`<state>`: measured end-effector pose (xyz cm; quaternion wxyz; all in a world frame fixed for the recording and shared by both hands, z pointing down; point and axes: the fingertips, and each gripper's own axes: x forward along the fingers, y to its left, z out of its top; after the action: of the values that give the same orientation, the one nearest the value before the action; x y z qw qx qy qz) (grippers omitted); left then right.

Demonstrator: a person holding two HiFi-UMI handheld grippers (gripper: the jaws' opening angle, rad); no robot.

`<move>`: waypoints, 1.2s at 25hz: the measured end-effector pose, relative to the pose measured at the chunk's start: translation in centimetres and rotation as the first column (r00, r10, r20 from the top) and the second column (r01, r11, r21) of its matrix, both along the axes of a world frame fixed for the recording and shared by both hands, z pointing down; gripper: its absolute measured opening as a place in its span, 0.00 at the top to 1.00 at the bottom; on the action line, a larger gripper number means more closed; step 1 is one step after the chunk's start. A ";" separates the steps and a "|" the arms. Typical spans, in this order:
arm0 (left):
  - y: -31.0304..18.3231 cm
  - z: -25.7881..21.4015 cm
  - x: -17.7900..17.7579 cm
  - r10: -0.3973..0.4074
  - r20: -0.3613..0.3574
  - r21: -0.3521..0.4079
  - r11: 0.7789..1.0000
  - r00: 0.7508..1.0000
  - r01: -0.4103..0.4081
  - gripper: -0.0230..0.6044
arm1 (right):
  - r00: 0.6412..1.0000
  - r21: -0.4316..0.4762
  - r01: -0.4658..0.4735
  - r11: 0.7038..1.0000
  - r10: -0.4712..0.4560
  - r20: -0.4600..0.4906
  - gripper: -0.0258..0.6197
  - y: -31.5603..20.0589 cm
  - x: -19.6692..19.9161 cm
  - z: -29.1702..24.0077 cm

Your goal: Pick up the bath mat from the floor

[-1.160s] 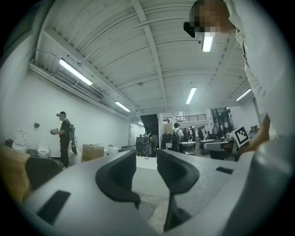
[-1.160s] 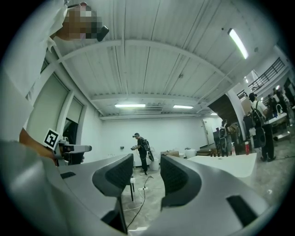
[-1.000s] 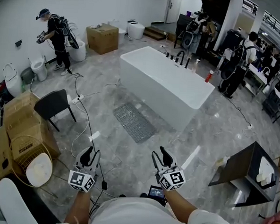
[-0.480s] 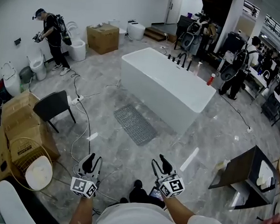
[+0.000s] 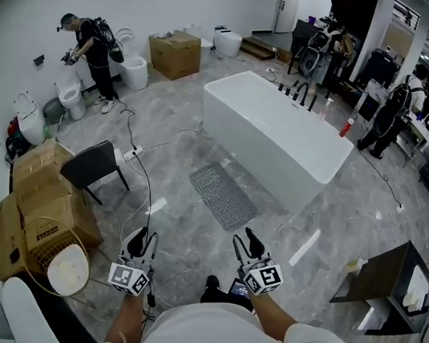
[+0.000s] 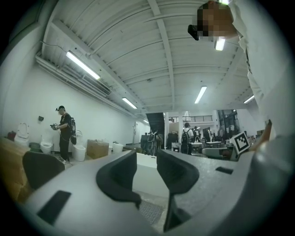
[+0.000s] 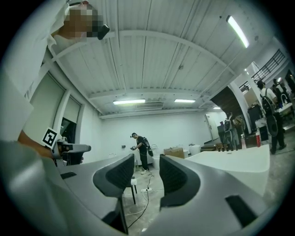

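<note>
currently both the left gripper and right gripper have jaws apart and empty, well short of the bath mat lying beside the bathtub.

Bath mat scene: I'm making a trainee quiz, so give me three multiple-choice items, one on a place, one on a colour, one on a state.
1. Where does the mat lie relative to the tub?
A inside it
B on the floor beside it
C under a chair

2. What colour is the tub?
A black
B green
C white

3. How is the left claw?
A open and empty
B shut on the mat
C shut on a cable

Key:
1 B, the mat lies flat on the floor along the tub's side.
2 C, its walls are white.
3 A, a gap shows between its jaws with nothing in it.
</note>
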<state>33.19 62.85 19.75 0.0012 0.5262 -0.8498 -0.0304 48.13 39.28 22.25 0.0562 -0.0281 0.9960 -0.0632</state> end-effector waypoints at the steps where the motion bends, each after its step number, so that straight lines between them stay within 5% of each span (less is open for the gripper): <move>1: -0.8 -0.5 -1.1 -0.009 0.001 0.004 1.000 1.000 0.009 0.75 | 1.000 -0.002 0.011 1.000 -0.011 0.005 0.66 -0.9 -1.3 -0.3; 11: -7.4 -2.7 -9.5 -0.052 0.041 -0.005 0.999 0.998 0.052 0.75 | 0.996 0.011 0.080 0.997 -0.080 0.027 0.66 -8.7 -12.0 -1.4; 21: -10.1 -0.7 -20.2 -0.069 -0.020 -0.024 0.997 0.997 0.068 0.75 | 0.997 -0.031 0.058 0.998 -0.060 -0.041 0.66 -12.9 -20.9 1.9; 30: -14.5 -1.6 -35.7 0.090 -0.065 0.006 0.996 0.994 -0.090 0.75 | 0.995 -0.032 -0.054 0.998 0.051 -0.089 0.66 -13.9 -34.0 0.0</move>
<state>-2.53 48.35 18.13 0.0294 0.5629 -0.8246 -0.0489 14.09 25.39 22.21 0.0136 -0.0582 0.9952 -0.0774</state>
